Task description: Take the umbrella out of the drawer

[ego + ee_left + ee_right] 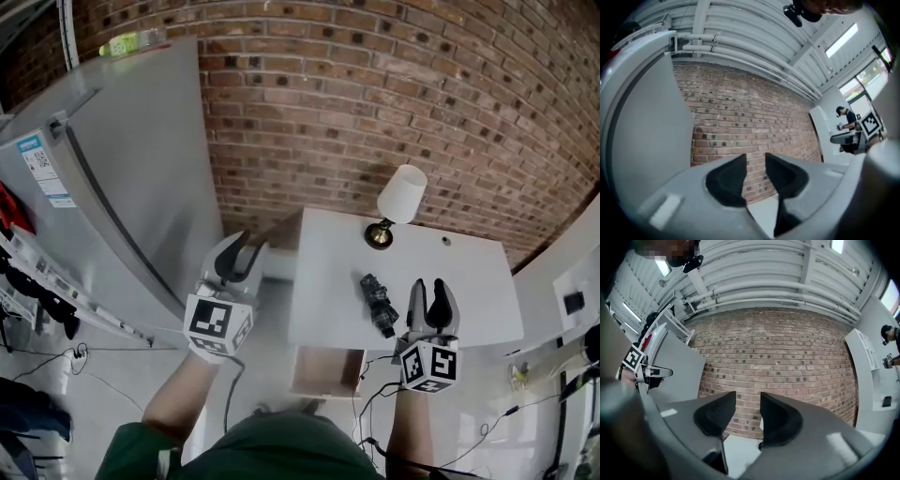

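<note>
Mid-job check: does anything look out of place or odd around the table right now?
The drawer below the white table stands open. The dark umbrella lies askew on the tabletop near its front edge. Nothing else stands out.

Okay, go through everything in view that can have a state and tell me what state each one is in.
drawer: pulled open, nothing visible in the part that shows.
umbrella: folded, lying on the white table, outside the drawer.
lamp: upright on the table; lit or not, cannot tell.
left hand-held gripper: jaws slightly apart, empty.
right hand-held gripper: jaws apart, empty.
</note>
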Action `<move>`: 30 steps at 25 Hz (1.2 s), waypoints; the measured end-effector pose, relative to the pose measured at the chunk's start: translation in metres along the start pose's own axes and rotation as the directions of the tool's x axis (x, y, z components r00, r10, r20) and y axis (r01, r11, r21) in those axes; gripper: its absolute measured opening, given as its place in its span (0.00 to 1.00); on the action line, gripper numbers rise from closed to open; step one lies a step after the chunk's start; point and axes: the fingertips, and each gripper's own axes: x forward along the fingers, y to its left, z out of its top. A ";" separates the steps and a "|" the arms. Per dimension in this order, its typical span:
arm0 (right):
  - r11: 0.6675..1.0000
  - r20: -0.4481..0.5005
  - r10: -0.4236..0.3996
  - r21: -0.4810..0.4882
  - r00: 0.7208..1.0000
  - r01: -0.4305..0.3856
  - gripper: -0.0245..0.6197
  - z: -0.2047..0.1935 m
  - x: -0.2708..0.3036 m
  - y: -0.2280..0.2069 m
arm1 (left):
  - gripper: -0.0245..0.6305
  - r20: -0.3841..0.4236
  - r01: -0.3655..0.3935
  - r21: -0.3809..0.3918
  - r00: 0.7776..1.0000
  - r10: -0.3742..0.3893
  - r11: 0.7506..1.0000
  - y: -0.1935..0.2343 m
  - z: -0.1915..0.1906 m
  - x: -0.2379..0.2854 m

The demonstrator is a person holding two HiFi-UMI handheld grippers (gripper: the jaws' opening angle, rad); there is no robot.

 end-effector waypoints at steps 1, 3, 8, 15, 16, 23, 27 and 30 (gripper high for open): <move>1.000 0.005 0.000 -0.001 1.000 0.000 0.29 0.002 -0.002 0.002 | 0.22 0.004 0.002 -0.001 1.000 -0.002 1.000 0.000 0.002 0.000; 1.000 0.009 -0.005 -0.010 1.000 0.005 0.28 0.004 -0.006 0.004 | 0.22 0.007 0.004 -0.001 1.000 -0.004 1.000 0.000 0.002 -0.001; 0.997 0.025 -0.017 -0.069 1.000 0.018 0.28 0.009 -0.008 0.007 | 0.23 0.009 0.005 -0.003 1.000 -0.005 1.000 0.000 0.000 -0.001; 0.995 0.029 0.013 -0.103 1.000 -0.010 0.26 0.005 -0.003 0.009 | 0.24 0.003 0.001 -0.016 1.000 -0.001 1.000 -0.002 -0.007 0.004; 0.994 0.026 0.020 -0.106 0.999 -0.017 0.26 0.005 -0.003 0.010 | 0.24 0.002 0.000 -0.016 1.000 0.000 1.000 -0.002 -0.008 0.006; 0.991 0.020 0.072 -0.117 0.997 -0.069 0.23 0.007 0.003 0.013 | 0.24 -0.005 -0.002 -0.016 1.000 0.002 1.000 -0.005 -0.010 0.013; 0.991 0.023 0.075 -0.110 0.997 -0.072 0.23 0.007 0.004 0.011 | 0.24 -0.010 -0.001 -0.011 1.000 0.001 1.000 -0.006 -0.011 0.015; 0.991 0.038 0.086 -0.109 0.996 -0.081 0.23 0.008 0.003 0.011 | 0.24 -0.010 -0.002 -0.007 1.000 0.002 1.000 -0.007 -0.011 0.015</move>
